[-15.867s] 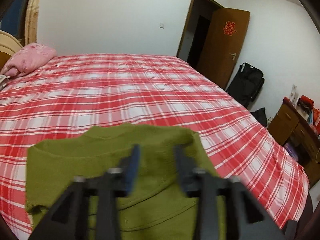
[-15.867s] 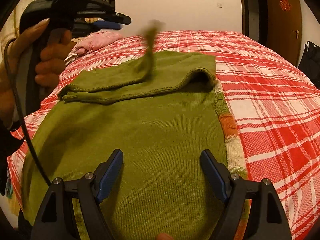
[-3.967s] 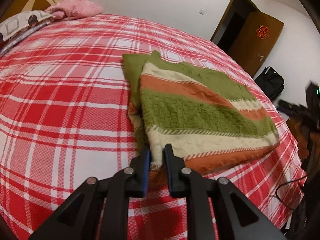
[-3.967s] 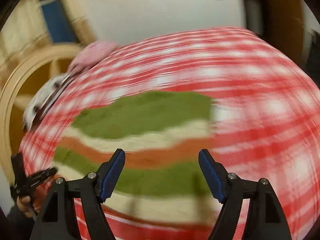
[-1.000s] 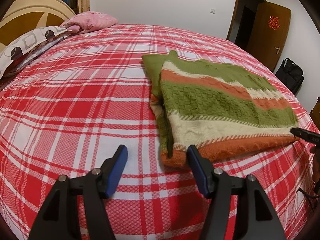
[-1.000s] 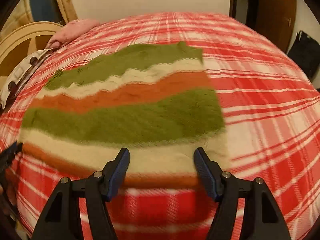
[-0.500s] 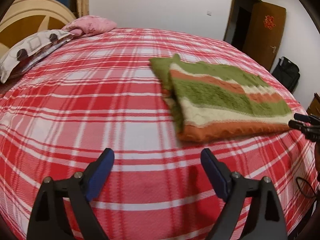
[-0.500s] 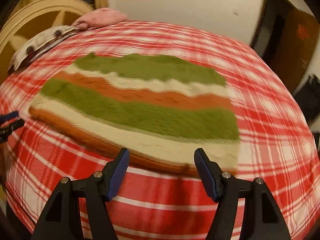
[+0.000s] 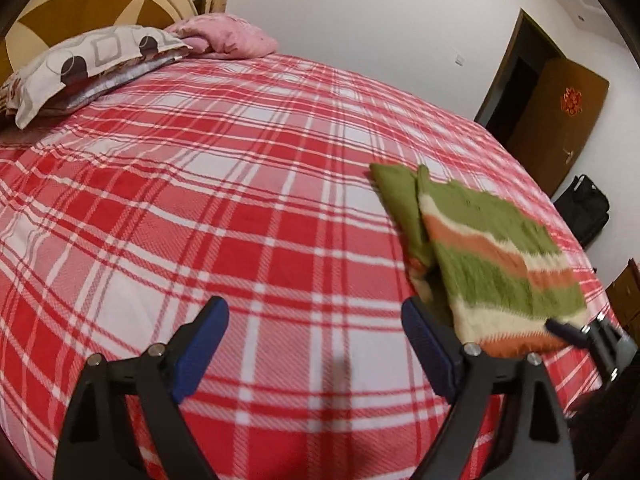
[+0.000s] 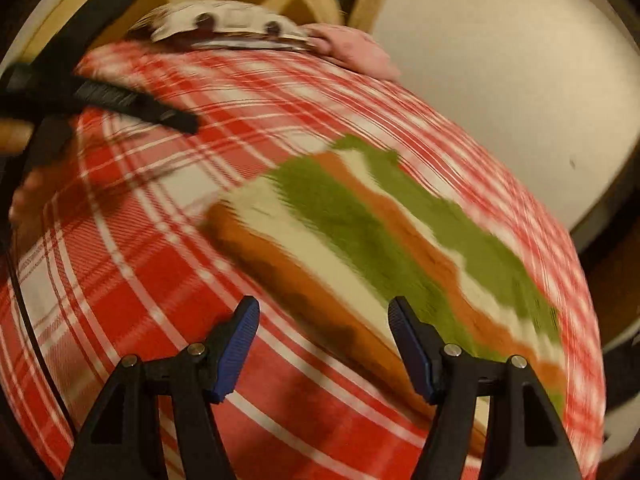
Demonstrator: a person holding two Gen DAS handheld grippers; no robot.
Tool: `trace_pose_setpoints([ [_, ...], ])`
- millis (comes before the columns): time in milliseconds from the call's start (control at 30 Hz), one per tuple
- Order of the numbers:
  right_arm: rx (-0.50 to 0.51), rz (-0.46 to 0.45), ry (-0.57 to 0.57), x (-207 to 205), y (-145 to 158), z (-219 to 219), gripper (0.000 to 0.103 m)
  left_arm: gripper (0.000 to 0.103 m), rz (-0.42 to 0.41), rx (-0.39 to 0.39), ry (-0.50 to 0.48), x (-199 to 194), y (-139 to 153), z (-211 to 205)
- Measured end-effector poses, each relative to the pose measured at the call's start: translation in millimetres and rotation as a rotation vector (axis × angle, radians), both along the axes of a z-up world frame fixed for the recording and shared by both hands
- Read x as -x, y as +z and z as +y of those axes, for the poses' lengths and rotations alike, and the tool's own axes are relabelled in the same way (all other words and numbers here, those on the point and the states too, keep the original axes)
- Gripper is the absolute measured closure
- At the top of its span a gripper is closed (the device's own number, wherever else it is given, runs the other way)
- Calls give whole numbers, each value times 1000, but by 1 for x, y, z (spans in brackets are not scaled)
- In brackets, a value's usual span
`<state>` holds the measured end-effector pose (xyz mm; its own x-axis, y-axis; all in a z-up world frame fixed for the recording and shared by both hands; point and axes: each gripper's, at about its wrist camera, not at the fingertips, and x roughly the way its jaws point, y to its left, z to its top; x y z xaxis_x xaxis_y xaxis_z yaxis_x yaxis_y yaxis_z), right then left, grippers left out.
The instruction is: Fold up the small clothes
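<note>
Wide bare room is being left across the red-and-white plaid bedspread, being blocked only by the folded green, orange and cream striped knitted sweater and the patterned pillows.

folded sweater, green-orange-cream stripes, lying flat on plaid bedspread.

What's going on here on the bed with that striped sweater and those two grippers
A person holding a gripper in each hand is folding clothes on a bed with a red plaid cover. The green, orange and cream striped sweater lies folded on the cover. Neither gripper holds it: the left gripper has just been opening and has nothing between its fingers, and the right gripper is open beside the sweater's orange hem.
</note>
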<state>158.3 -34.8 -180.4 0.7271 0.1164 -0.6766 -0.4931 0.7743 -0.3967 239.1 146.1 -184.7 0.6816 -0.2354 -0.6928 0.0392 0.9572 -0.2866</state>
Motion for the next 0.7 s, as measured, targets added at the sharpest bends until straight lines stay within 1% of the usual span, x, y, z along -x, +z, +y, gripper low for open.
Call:
trace_pose_setpoints([
  [67, 28, -19, 23, 1, -5, 18, 35, 12, 4, 7, 2, -4, -1, 6],
  [167, 66, -67, 33, -1, -10, 36, 36, 12, 15, 40, 7, -8, -4, 15],
  [200, 81, -81, 37, -4, -13, 44, 39, 12, 24, 56, 9, -11, -6, 18],
  [267, 106, -89, 50, -9, -19, 54, 40, 12, 30, 89, 0, -13, -8, 21],
  [333, 131, -125, 47, -11, -22, 60, 47, 12, 30, 117, -14, -17, -10, 22],
  [367, 139, -136, 40, -14, -24, 63, 53, 12, 27, 135, -30, -20, -10, 21],
  [400, 127, -132, 29, -17, -24, 63, 76, 12, 27, 149, -50, -26, -10, 20],
  [433, 114, -128, 6, -20, -24, 61, 92, 12, 29, 155, -65, -30, -10, 18],
  [500, 100, -126, -8, -19, -25, 59, 93, 13, 22, 186, -115, -43, -7, 12],
  [567, 91, -132, -13, -14, -25, 57, 93, 13, 42, 225, -177, -61, -7, 2],
  [633, 84, -129, -16, -14, -24, 56, 93, 13, 44, 254, -201, -77, -6, -8],
  [700, 70, -122, -19, -15, -23, 54, 94, 13, 78, 285, -252, -97, -9, -23],
])
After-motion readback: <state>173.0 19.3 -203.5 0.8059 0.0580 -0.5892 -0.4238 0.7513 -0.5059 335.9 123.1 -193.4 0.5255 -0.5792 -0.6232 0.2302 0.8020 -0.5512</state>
